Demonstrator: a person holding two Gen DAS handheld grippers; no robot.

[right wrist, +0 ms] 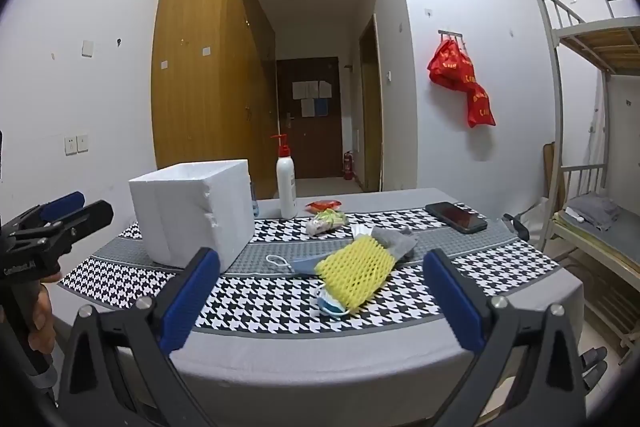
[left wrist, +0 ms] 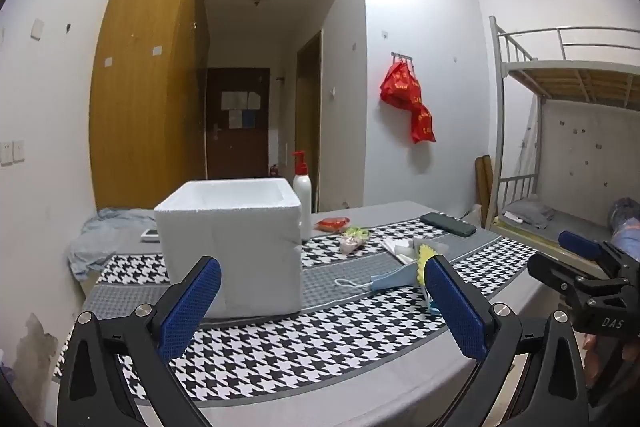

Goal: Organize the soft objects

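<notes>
A white foam box (left wrist: 234,247) (right wrist: 194,213) stands open on the left of the table. A yellow foam net (right wrist: 354,273) (left wrist: 422,261) lies right of it on blue face masks (right wrist: 304,265) (left wrist: 390,279), with a grey sock (right wrist: 396,241) behind. A green-and-pink soft bag (right wrist: 326,221) (left wrist: 354,237) and a red packet (right wrist: 324,203) (left wrist: 332,224) lie further back. My left gripper (left wrist: 320,311) is open and empty, low before the box. My right gripper (right wrist: 320,301) is open and empty before the net.
The table wears a houndstooth and grey cloth (right wrist: 280,307). A white pump bottle (right wrist: 286,187) stands behind the box. A black phone (right wrist: 456,217) lies at the right rear. A bunk bed (right wrist: 592,147) stands to the right. Crumpled cloth (left wrist: 94,239) lies at the table's left end.
</notes>
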